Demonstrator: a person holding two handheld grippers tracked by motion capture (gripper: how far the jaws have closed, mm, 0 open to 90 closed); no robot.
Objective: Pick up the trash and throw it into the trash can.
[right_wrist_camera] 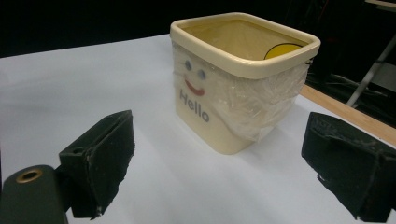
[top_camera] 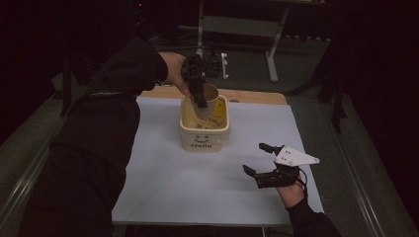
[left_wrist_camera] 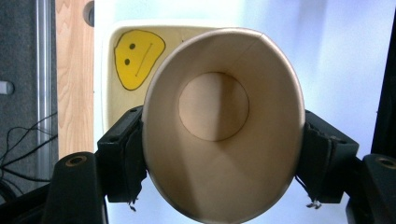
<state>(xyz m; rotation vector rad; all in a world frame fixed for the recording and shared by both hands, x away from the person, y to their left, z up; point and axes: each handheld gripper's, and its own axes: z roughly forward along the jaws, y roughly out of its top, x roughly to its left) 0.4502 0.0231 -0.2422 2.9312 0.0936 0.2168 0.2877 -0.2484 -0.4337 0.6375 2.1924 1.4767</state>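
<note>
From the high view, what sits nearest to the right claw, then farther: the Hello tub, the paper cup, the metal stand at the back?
1. Hello tub, mid-table, up-left of the right claw.
2. Paper cup, above the tub's far rim, held by the left claw.
3. Metal stand, beyond the table's far edge.

A tub [top_camera: 204,129] is being kept near the middle of the white sheet [top_camera: 163,187], toward twelve o'clock. A paper cup [top_camera: 209,98] is being held over the tub's twelve o'clock rim, clamped between the jaws of the left gripper [top_camera: 199,101]. The right gripper [top_camera: 259,162], jaws spread, is being held above the sheet at four o'clock from the tub, well apart from it.
</note>
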